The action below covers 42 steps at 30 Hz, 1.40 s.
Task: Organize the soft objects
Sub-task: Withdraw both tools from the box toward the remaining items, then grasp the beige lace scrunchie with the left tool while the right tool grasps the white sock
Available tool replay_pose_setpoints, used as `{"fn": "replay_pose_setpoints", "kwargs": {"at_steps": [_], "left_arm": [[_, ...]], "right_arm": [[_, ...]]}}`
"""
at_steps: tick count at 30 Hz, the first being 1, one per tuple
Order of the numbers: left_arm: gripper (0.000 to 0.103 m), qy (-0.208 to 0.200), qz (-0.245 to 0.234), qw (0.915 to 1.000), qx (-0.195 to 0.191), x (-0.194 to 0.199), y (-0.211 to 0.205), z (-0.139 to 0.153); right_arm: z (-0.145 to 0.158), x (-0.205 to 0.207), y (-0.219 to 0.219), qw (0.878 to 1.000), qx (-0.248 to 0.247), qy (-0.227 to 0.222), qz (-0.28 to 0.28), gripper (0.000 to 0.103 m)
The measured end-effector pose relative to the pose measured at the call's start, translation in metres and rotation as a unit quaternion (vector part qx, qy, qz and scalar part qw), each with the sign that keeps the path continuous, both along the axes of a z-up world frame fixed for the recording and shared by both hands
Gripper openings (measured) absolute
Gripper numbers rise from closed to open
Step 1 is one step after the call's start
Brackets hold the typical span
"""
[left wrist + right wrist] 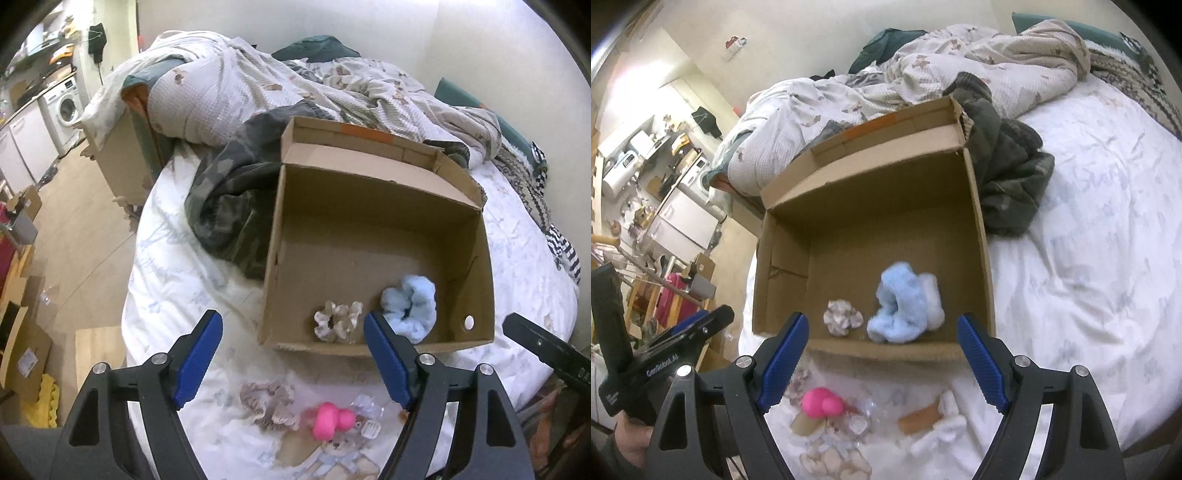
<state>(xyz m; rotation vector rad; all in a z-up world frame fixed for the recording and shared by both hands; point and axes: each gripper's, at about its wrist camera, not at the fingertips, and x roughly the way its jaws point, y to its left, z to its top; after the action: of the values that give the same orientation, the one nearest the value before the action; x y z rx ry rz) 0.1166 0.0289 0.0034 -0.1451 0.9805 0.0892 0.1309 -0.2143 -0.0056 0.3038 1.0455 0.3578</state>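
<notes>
Both jaws gape empty; pink toy [332, 421] lies just below the left gripper [293, 354], nearer than the right gripper [882, 360]

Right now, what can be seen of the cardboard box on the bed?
The cardboard box is plain brown corrugated board, open at the top, with its far flap standing up and an orange strip along that flap's edge. One side wall has a small round hole. It sits on the white bedsheet, with a dark camouflage garment against one side. Inside, near the front wall, lie a fluffy light blue scrunchie and a smaller cream scrunchie; the rest of the floor is bare. Neither gripper touches it.
</notes>
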Motion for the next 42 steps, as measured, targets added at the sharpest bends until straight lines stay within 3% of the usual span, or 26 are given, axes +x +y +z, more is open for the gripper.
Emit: {"fn": "replay_pose_setpoints", "kwargs": {"at_steps": [9, 17, 28, 37, 39, 41, 42], "left_arm": [[0.077, 0.023, 0.021, 0.9995, 0.008, -0.023, 0.021, -0.011], [0.077, 0.064, 0.064, 0.9958, -0.013, -0.022, 0.045, -0.033], [0.077, 0.192, 0.073, 0.9749, -0.085, -0.006, 0.049, -0.102], [0.076, 0.256, 0.041, 0.9631, -0.074, 0.010, 0.021, -0.146], [0.070, 0.262, 0.042, 0.9616, -0.072, 0.011, 0.020, -0.151], [0.054, 0.271, 0.042, 0.9589, -0.075, 0.014, 0.020, -0.158], [0.051, 0.276, 0.041, 0.9571, -0.077, 0.014, 0.020, -0.161]], "right_arm": [[-0.001, -0.025, -0.010, 1.000, -0.004, 0.004, -0.007, 0.088], [-0.023, -0.028, -0.009, 0.998, -0.011, 0.056, -0.008, 0.088], [-0.052, -0.022, -0.003, 0.993, -0.025, 0.117, -0.007, 0.088], [-0.082, -0.011, -0.008, 0.983, -0.015, 0.182, -0.015, 0.088], [-0.092, -0.008, -0.011, 0.978, -0.016, 0.205, -0.022, 0.088], [-0.102, -0.006, -0.013, 0.973, -0.015, 0.227, -0.028, 0.088], [-0.108, -0.005, -0.014, 0.970, -0.016, 0.240, -0.030, 0.088]]}}
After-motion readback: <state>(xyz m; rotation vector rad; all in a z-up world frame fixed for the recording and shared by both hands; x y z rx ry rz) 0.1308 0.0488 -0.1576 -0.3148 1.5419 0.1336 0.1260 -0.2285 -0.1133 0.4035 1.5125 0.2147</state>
